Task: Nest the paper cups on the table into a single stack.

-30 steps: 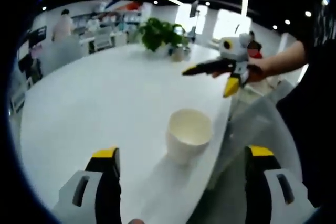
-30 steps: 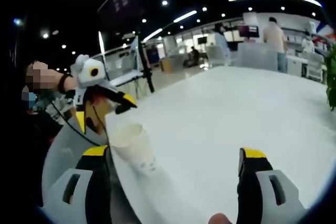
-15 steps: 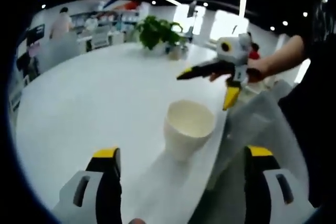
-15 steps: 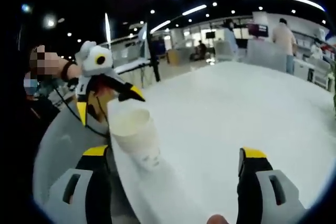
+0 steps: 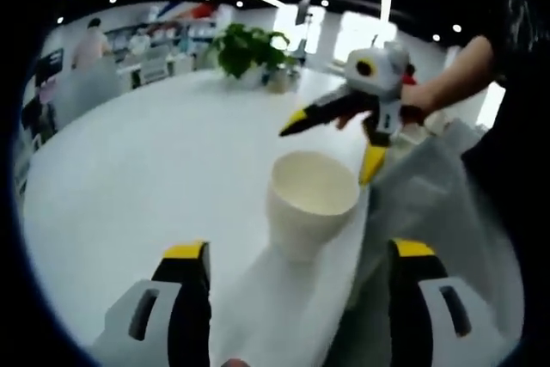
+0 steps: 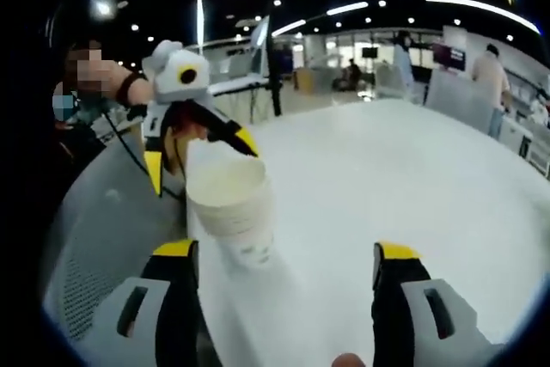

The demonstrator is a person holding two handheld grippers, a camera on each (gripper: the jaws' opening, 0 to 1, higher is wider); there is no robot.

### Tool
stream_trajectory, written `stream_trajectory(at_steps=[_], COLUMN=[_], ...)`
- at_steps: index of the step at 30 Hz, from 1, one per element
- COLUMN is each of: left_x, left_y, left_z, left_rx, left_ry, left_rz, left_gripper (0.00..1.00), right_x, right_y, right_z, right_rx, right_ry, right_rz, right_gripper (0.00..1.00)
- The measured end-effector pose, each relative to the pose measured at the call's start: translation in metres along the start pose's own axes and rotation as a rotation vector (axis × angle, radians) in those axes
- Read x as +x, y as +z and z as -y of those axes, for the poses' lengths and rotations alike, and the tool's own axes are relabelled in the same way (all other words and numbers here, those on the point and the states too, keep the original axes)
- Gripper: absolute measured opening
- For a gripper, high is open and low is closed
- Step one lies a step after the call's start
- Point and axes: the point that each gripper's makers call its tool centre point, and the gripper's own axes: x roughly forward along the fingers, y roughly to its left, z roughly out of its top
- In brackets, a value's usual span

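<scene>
A white paper cup [image 5: 311, 204] stands upright at the white table's [image 5: 129, 169] near edge. In the right gripper view the cup [image 6: 232, 208] shows stacked rim lines and a small print low on its side. My left gripper [image 5: 299, 251] is open, its yellow-tipped jaws wide on either side just short of the cup. My right gripper [image 6: 285, 251] is also open, the cup ahead and left of centre. Each gripper appears in the other's view beyond the cup: the right gripper [image 5: 328, 152] open, the left gripper [image 6: 202, 163] open.
A potted plant [image 5: 245, 49] stands at the table's far side. A grey mesh chair back [image 6: 86, 247] sits right by the table edge beside the cup, also seen as grey chair [image 5: 430, 195]. People and desks fill the background [image 6: 490, 66]. The table [image 6: 387, 178] stretches wide.
Both cameras have come closer to the cup, which looks larger in each view. Both pairs of jaws have narrowed slightly but stay open.
</scene>
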Motion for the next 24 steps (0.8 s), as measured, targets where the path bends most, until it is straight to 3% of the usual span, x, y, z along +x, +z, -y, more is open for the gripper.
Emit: stream_trajectory(at_steps=[4, 7, 24], left_x=[0.006, 0.008, 0.015], left_y=[-0.002, 0.0, 0.018], left_z=[0.002, 0.004, 0.006], left_rx=[-0.005, 0.0, 0.075], left_ry=[-0.008, -0.014, -0.034], left_rz=[-0.006, 0.001, 0.03], left_gripper=[0.82, 0.8, 0.49], right_x=[0.009, 0.014, 0.03], right_y=[0.001, 0.0, 0.012], right_z=[-0.013, -0.018, -0.033], right_rx=[-0.02, -0.082, -0.184], right_ry=[0.059, 0.081, 0.171], right_rz=[-0.006, -0.037, -0.078], right_gripper=[0.67, 0.61, 0.42])
